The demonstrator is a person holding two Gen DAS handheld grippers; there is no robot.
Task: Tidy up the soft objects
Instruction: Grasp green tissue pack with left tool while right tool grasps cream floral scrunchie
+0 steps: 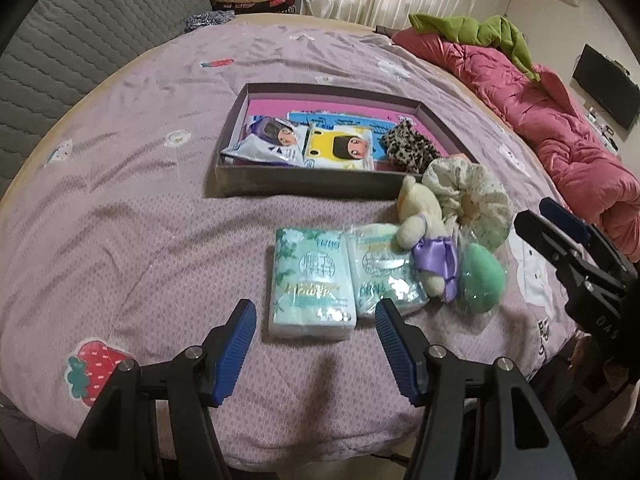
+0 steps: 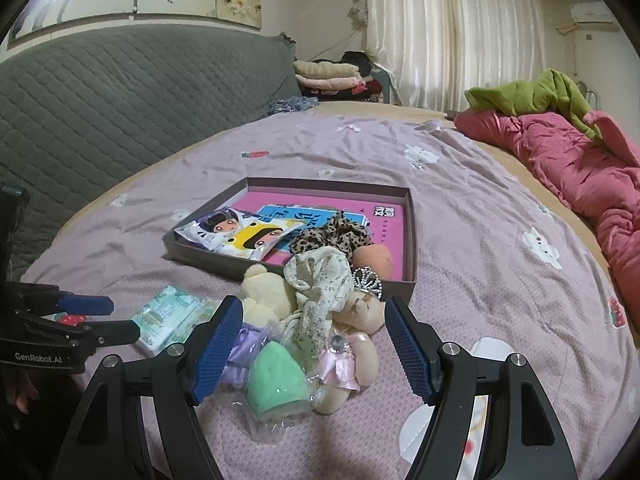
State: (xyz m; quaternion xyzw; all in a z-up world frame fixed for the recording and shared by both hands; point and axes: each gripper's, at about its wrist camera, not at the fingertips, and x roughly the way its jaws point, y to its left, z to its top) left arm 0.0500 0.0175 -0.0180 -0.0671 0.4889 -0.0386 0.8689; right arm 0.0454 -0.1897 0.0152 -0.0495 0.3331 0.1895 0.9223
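Two green tissue packs (image 1: pixel 312 284) lie side by side on the purple bedspread. My left gripper (image 1: pixel 314 309) hovers open just in front of the nearer pack, one finger on each side, not touching it. Right of the packs is a pile: a cream bear with a purple ribbon (image 1: pixel 420 224), a floral scrunchie (image 1: pixel 468 192) and a wrapped green sponge (image 1: pixel 480 276). My right gripper (image 2: pixel 313 305) stands open above that pile, over the floral scrunchie (image 2: pixel 320 280), the green sponge (image 2: pixel 276 384) and a brown bear in a pink dress (image 2: pixel 360 340). Nothing is gripped.
A shallow brown box (image 1: pixel 304 188) behind the pile holds two cartoon wipe packs (image 1: pixel 336 148), a leopard scrunchie (image 1: pixel 408 144) and a pink book. A small tiara (image 2: pixel 368 280) sits by the box corner. A pink quilt (image 2: pixel 580 168) lies right, a grey headboard (image 2: pixel 120 92) left.
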